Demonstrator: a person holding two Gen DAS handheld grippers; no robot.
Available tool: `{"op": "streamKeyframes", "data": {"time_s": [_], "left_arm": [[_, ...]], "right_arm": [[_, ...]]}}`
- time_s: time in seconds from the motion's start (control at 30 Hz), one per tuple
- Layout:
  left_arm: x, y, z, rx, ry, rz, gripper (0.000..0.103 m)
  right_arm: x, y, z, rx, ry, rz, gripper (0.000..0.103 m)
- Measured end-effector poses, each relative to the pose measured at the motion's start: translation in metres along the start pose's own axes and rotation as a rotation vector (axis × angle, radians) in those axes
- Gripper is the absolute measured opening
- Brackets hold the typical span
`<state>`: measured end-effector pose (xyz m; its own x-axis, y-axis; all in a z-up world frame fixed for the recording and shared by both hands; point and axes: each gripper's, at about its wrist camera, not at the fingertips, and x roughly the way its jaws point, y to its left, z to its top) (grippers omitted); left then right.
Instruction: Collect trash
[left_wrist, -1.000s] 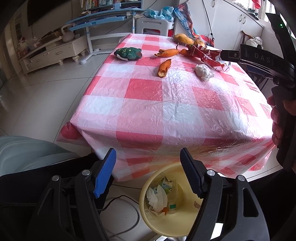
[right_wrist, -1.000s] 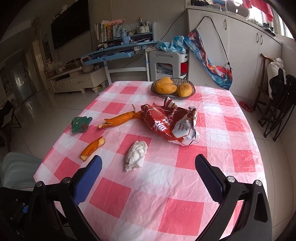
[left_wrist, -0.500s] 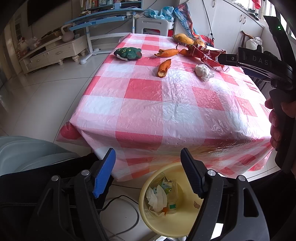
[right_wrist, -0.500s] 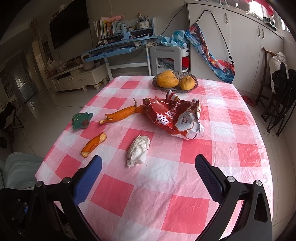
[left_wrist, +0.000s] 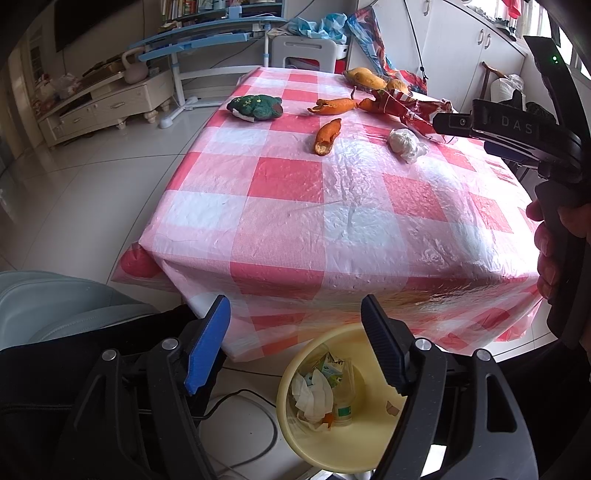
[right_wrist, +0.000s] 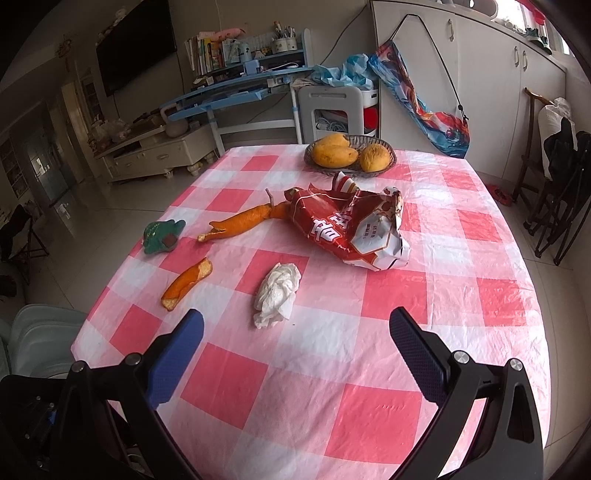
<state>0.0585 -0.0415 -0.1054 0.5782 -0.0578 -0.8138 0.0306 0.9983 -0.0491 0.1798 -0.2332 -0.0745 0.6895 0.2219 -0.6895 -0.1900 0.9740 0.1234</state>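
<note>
- Checked red-and-white cloth covers the tabletop (right_wrist: 369, 369); a desk, cupboards and tiled floor lie beyond it.
- Left claw (left_wrist: 295, 343) hangs off the near edge above a yellow bin (left_wrist: 332, 443) on the floor; jaws spread wide, nothing between them.
- Bin holds tissue, a carton and a small bottle.
- Right claw (right_wrist: 295, 354) sits over the near part of the tabletop, jaws wide apart and empty; a hand (left_wrist: 550, 254) grips its handle.
- Tissue (right_wrist: 277, 295) lies mid-tabletop, just beyond the right claw.
- Short peel (right_wrist: 186, 282) lies toward the left edge.
- Long peel (right_wrist: 243, 221) touches the red bag (right_wrist: 351, 229), which is crumpled near the middle.
- Green toy (right_wrist: 160, 236) sits at the left edge.
- Fruit basket (right_wrist: 349, 157) stands at the far edge.
</note>
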Motion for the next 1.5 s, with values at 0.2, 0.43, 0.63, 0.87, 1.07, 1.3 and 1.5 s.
{"op": "streamKeyframes", "data": {"time_s": [0.2, 0.43, 0.63, 0.87, 1.07, 1.3, 1.5], "left_arm": [[0.0000, 0.0001, 0.0000, 0.001, 0.000, 0.000, 0.070], [-0.0001, 0.0002, -0.0001, 0.000, -0.001, -0.001, 0.070], [-0.0001, 0.0002, -0.0001, -0.001, -0.001, -0.001, 0.070], [-0.0002, 0.0005, -0.0002, -0.001, -0.002, -0.001, 0.070], [-0.0010, -0.0003, 0.0009, -0.003, -0.007, -0.002, 0.070], [-0.0054, -0.0039, 0.0035, 0.000, -0.032, 0.002, 0.070], [-0.0053, -0.0046, 0.0039, -0.004, -0.036, 0.002, 0.070]], "right_arm": [[0.0018, 0.0000, -0.0012, 0.001, 0.007, 0.000, 0.097], [0.0036, 0.0001, -0.0033, 0.003, 0.014, 0.000, 0.097], [0.0042, 0.0001, -0.0041, 0.005, 0.015, 0.000, 0.097], [0.0050, 0.0007, -0.0056, 0.004, 0.021, -0.001, 0.097], [0.0056, 0.0006, -0.0059, 0.005, 0.028, -0.004, 0.097], [0.0061, -0.0010, -0.0060, 0.008, 0.032, -0.007, 0.097], [0.0061, -0.0007, -0.0060, 0.007, 0.032, -0.007, 0.097]]}}
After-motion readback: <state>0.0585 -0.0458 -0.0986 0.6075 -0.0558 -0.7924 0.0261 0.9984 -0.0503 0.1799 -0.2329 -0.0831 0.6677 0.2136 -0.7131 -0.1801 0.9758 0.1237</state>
